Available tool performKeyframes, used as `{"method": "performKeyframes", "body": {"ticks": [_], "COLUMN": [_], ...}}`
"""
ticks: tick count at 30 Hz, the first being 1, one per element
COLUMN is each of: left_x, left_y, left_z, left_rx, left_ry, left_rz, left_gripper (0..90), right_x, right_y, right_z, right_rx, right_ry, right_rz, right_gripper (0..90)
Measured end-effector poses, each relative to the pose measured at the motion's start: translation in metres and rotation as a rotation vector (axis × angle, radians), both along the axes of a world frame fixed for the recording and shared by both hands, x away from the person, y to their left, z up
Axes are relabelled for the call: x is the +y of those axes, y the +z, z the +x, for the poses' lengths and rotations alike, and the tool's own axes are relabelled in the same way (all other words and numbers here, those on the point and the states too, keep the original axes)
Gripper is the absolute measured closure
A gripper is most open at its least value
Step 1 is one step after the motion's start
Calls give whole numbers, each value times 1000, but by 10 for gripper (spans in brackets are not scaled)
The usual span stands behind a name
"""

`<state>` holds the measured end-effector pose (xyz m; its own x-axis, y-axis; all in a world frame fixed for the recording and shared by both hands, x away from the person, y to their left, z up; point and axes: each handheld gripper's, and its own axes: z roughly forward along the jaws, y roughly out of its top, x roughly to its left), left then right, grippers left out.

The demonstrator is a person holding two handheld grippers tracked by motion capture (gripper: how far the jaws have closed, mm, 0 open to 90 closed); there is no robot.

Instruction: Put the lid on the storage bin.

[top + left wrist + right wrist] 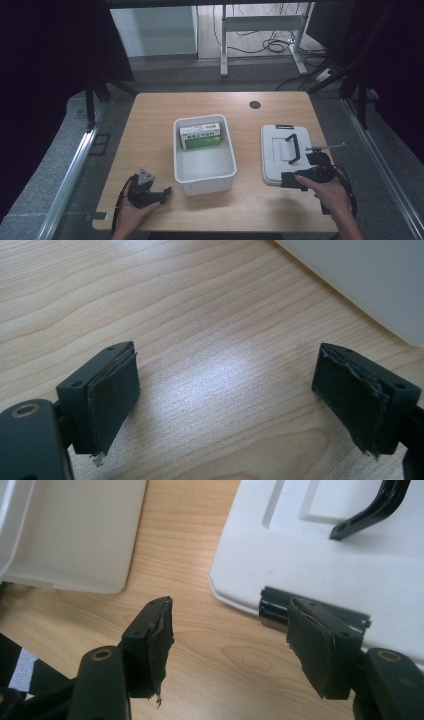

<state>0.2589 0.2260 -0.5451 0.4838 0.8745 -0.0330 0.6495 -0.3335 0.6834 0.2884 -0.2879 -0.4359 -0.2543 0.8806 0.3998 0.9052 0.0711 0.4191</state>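
A white plastic bin (204,170) stands at the table's middle with a green and white box (201,136) lying inside at its far end. The bin's white lid (280,160) with a black handle (293,148) lies flat to the right. My left gripper (167,191) rests open on the wood just left of the bin's front corner, nothing between its pads (112,395). My right gripper (286,181) is open at the lid's near edge (320,575), one finger (320,650) over the black latch (280,611), the other finger (152,640) over bare wood.
The wooden table (150,130) has a round black hole (255,105) at its back. The bin's corner (75,535) lies left of my right gripper. Black frame posts and a desk with cables stand beyond the table.
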Motion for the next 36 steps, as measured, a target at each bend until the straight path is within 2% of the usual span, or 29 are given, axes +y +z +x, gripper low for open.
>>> {"method": "performKeyframes", "body": {"ticks": [7, 15, 23, 36], "left_x": [0, 0, 0, 0], "left_y": [0, 0, 0, 0], "left_z": [0, 0, 0, 1], "left_rx": [2, 2, 2, 2], "left_ry": [1, 1, -3, -4], "left_rz": [-1, -1, -1, -1], "left_gripper": [116, 116, 116, 118], "right_x": [0, -1, -3, -13], "right_y": [11, 16, 23, 22], "right_z": [9, 23, 40, 65], "right_rx": [-3, -9, -8, 23], "right_ry": [-3, -29, -60, -112], "right_rz": [0, -7, -33, -73], "right_gripper": [358, 355, 355, 357]}}
